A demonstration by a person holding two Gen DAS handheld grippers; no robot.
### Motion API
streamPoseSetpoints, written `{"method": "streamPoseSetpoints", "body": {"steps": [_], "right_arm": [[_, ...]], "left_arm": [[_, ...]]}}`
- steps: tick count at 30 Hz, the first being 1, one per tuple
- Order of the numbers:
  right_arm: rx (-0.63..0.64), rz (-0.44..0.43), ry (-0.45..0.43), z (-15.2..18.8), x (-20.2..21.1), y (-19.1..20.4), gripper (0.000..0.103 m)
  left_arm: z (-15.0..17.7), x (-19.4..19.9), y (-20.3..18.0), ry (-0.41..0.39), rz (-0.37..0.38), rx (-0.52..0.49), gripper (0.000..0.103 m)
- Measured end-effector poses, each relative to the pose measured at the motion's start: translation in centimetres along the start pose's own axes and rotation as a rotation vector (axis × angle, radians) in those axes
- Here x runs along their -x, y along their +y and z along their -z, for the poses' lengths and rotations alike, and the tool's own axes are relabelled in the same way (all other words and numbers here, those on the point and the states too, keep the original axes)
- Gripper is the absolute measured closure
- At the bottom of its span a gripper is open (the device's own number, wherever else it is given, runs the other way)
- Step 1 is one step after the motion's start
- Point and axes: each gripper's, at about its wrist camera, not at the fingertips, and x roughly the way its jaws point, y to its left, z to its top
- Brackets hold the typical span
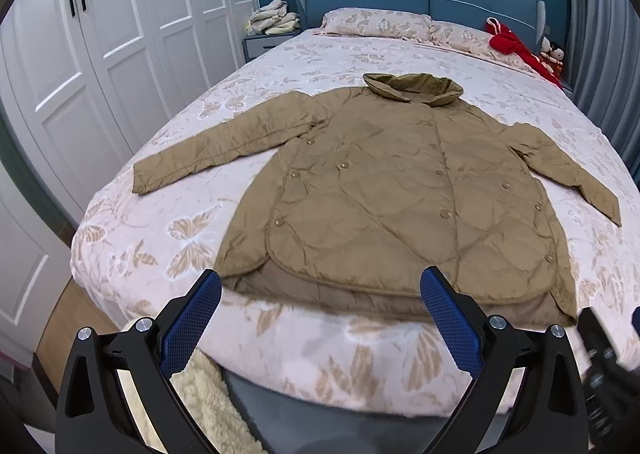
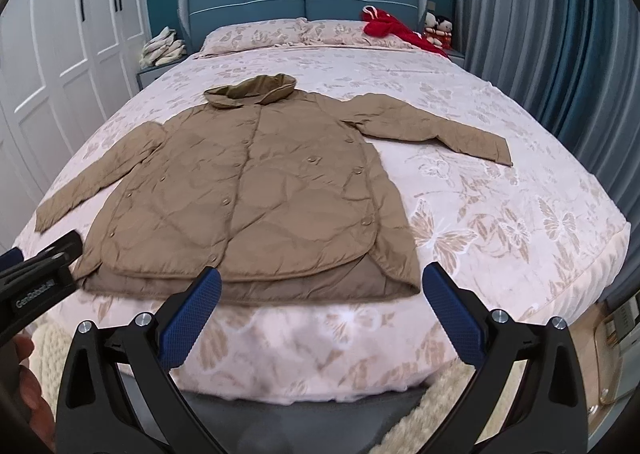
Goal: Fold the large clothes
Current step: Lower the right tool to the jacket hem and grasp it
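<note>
Left gripper [image 1: 320, 290] wide, right gripper [image 2: 322, 288] wide, tan quilted jacket [image 1: 384, 190] flat on floral bedspread [image 1: 168, 226]

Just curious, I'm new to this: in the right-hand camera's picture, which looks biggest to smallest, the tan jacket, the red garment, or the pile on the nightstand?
1. tan jacket, by far.
2. red garment and pile on the nightstand look alike.
</note>
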Motion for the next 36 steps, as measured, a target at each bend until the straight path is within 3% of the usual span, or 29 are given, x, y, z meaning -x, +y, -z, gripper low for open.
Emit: {"method": "streamPoseSetpoints", "body": {"steps": [7, 12, 18, 24, 30, 33, 35, 36], "right_arm": [[-0.134, -0.050, 0.008, -4.8, -5.3, -6.1, 0.005], [-0.267, -0.044, -0.009, -9.7, -11.7, -12.5, 0.005], [-0.586, -0.061, 0.000, -12.8, -20.7, -22.8, 0.005], [-0.758, 0.044, 0.021, -13.2, -28.0, -30.5, 0.005], [-0.797, 0.168, 0.009, -13.8, -31.9, -35.0, 0.005], [-0.804, 0.184, 0.007, -14.1, -33.6, -36.0, 0.005], [-0.808, 0.189, -0.007, -14.2, -34.5, -36.4, 0.009], [-0.799, 0.208, -0.013, -14.4, -34.8, -36.4, 0.019]], "left_arm": [[-3.2, -2.8, -1.3, -0.014, 0.015, -0.011, 0.005], [-5.9, -5.5, -2.9, -0.016, 0.035, -0.020, 0.005], [-8.7, -9.9, -4.5, 0.029, 0.037, -0.021, 0.005], [-10.0, -14.3, -5.3, 0.051, 0.001, -0.026, 0.005], [-10.6, -18.0, -6.0, 0.098, -0.021, -0.033, 0.005], [-10.7, -19.0, -6.8, 0.107, -0.026, -0.039, 0.005], [-10.8, -19.7, -7.3, 0.113, -0.029, -0.048, 0.005], [-10.8, -19.9, -7.5, 0.114, -0.033, -0.055, 0.005]]}}
